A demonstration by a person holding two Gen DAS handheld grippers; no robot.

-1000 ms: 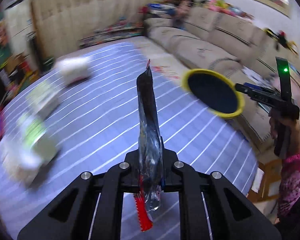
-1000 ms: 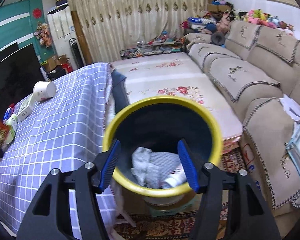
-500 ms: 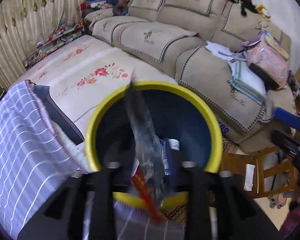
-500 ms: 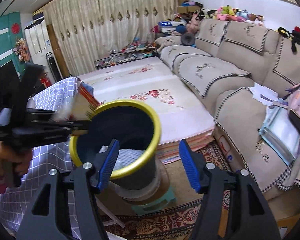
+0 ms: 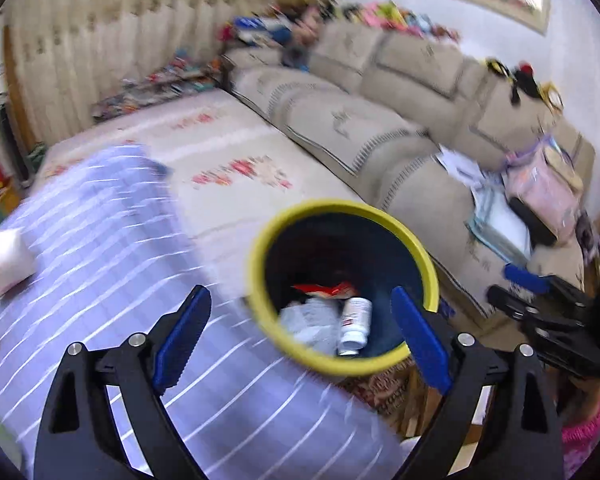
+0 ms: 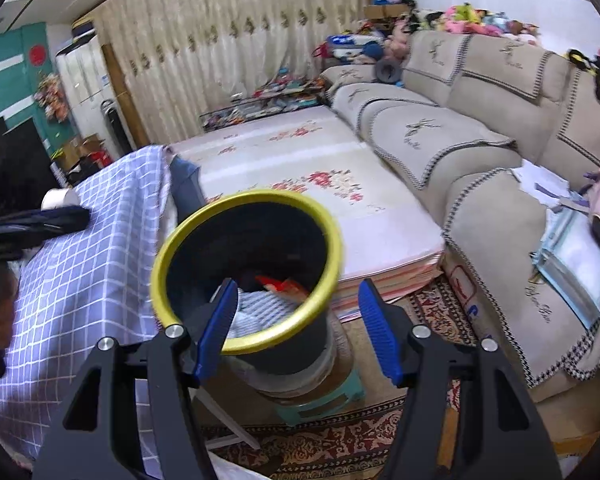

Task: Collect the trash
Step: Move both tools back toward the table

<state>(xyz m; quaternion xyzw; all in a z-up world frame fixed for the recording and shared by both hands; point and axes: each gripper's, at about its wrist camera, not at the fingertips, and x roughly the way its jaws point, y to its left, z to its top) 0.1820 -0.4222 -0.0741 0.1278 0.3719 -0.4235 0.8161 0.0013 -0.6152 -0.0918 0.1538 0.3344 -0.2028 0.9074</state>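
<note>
A dark bin with a yellow rim stands beside the table. Inside it lie a red wrapper, a white bottle and crumpled pale paper. My left gripper is open and empty, above the table edge just before the bin. My right gripper is open and empty, close over the bin's near side; the bin rim and red wrapper show there too. The left gripper's body shows at the left of the right wrist view.
The table has a blue-and-white checked cloth with a white paper roll on it. A beige sofa runs along the right. A floral mat lies behind the bin, which rests on a green stool on a patterned rug.
My left gripper carried the wrapper from over the table to the bin, opened, and the wrapper now lies inside. The right gripper drew back from the bin, then came close again.
</note>
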